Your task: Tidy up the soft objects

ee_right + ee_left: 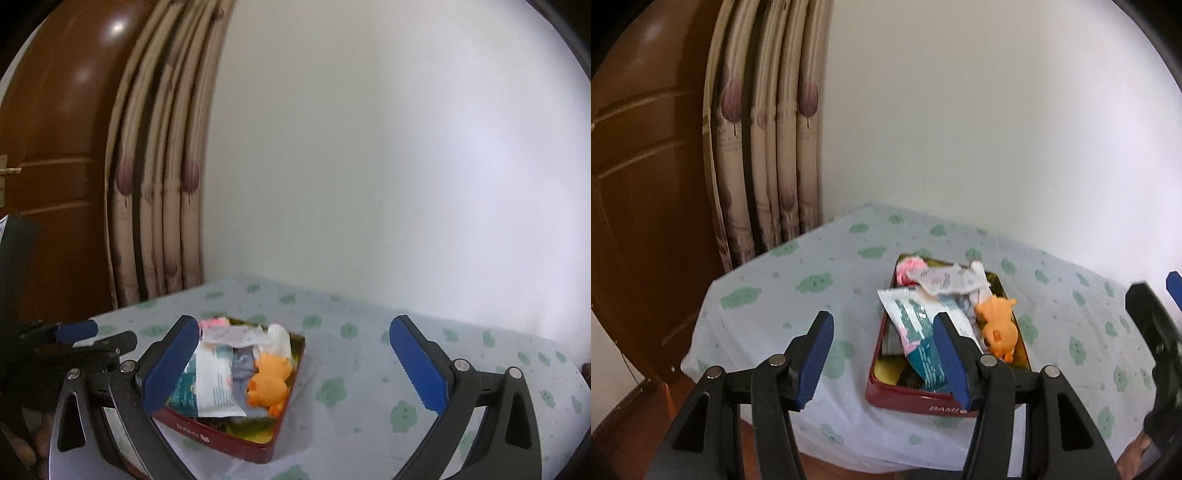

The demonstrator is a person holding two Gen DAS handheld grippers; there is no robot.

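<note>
A red tin [916, 397] sits on a tabletop [798, 295] covered with a cloud-print cloth. It holds an orange plush toy [999, 325], a teal-and-white packet [916, 328], a crumpled white wrapper [947, 280] and something pink [910, 267]. The left tool [886, 360] and right tool [295, 363] are both spread wide, holding nothing. A curtain [764, 147] and wooden door [639, 166] stand behind.

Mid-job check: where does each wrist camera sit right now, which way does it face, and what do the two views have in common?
Left wrist: on the left gripper, facing the red tin on the clothed table; open blue-padded fingers show, the right gripper at the right edge.
Right wrist: on the right gripper, open, tin lower left, left gripper at left.
Shared: tin, orange plush, wet-wipe pack, curtain, door.
</note>
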